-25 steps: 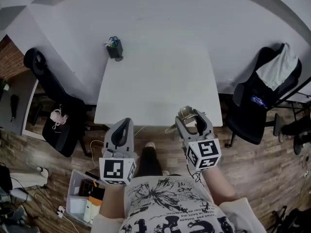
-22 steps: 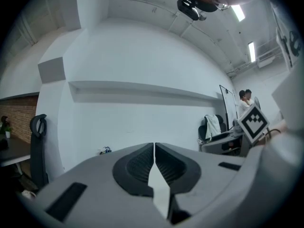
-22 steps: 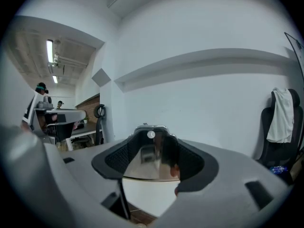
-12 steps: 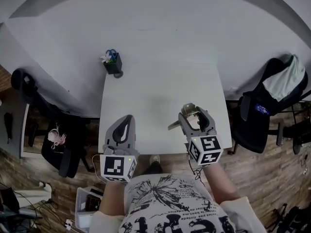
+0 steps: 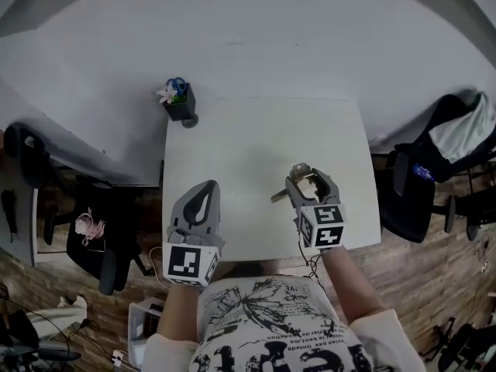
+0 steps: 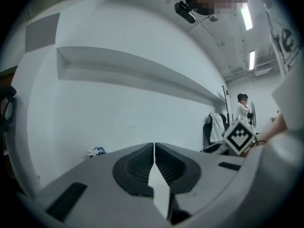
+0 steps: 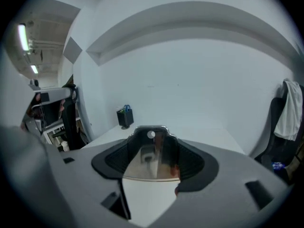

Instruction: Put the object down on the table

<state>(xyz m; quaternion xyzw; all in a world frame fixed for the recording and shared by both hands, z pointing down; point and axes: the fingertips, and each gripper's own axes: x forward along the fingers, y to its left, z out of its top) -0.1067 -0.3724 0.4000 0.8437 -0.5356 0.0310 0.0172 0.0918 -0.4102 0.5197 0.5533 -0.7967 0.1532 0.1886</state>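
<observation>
A shiny metal object (image 5: 302, 177) with a short handle sticking out to the left sits between the jaws of my right gripper (image 5: 307, 180), which is shut on it. The right gripper view shows its reflective plate (image 7: 152, 158) with a small hole near the top, spanning the pads of the right gripper (image 7: 153, 136). The gripper hangs over the front right part of the white table (image 5: 256, 138). My left gripper (image 5: 203, 192) is over the table's front left, and in its own view the left gripper (image 6: 154, 148) is shut with nothing in it.
A black pen holder (image 5: 180, 103) with scissors stands at the table's far left corner, and it shows again as a small pen holder (image 7: 125, 117) ahead of the right gripper. A dark office chair (image 5: 434, 169) with a white garment stands right of the table; another chair (image 5: 101, 231) stands left.
Both grippers have moved forward from the table's front edge to over its surface. The right gripper still carries the metal object.
</observation>
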